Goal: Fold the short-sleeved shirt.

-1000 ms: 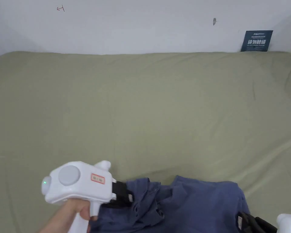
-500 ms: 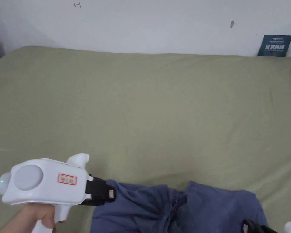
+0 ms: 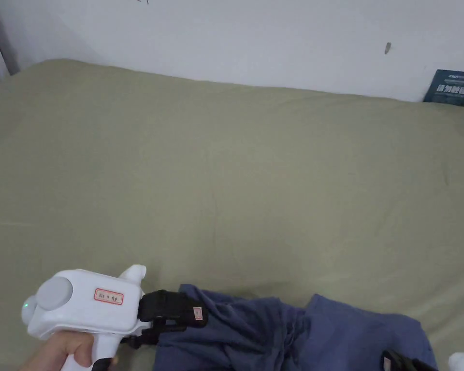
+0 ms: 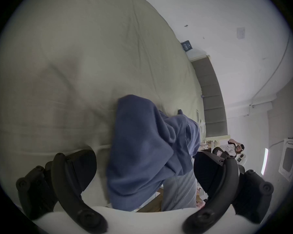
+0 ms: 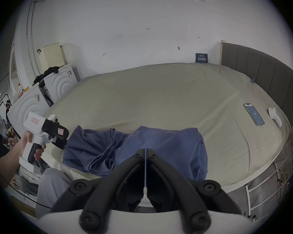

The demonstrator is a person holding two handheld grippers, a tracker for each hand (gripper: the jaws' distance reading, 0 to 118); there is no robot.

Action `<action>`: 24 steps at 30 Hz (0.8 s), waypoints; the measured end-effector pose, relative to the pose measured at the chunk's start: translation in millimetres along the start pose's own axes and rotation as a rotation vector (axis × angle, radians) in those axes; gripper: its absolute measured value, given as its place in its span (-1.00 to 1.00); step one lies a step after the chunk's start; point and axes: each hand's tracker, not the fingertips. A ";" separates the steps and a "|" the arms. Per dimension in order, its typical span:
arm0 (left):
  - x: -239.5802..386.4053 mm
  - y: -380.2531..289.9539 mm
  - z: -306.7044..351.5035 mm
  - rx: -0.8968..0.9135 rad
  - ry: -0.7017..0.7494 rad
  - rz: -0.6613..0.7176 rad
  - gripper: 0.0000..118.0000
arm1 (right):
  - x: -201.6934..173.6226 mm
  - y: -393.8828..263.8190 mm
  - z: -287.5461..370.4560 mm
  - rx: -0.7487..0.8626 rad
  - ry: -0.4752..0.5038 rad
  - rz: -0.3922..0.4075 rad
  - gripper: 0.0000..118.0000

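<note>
A wide bed (image 3: 236,159) under an olive-green sheet meets a plain white wall (image 3: 236,43) at its far side; a grey padded headboard (image 5: 267,75) stands at the right

Cloth on cloth, hard plastic above

The blue shirt (image 3: 294,333) is soft matt cloth, creased; the olive bed sheet (image 3: 236,183) is smooth matt fabric. The left claw (image 3: 178,316) has a glossy white plastic body and matt black plastic jaws. The headboard (image 5: 267,72) looks padded grey.
</note>
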 end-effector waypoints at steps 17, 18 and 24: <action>-1.0 -8.5 41.0 0.093 0.014 0.101 -0.84 | 5.4 -1.7 18.8 0.039 0.021 -0.010 -0.93; 13.6 -14.1 57.3 0.130 0.075 0.078 -0.84 | 7.3 -1.0 19.8 0.044 0.028 -0.019 -0.93; 44.4 -20.6 118.7 0.197 0.262 0.028 -0.85 | 14.1 -3.1 19.1 0.054 0.052 -0.033 -0.93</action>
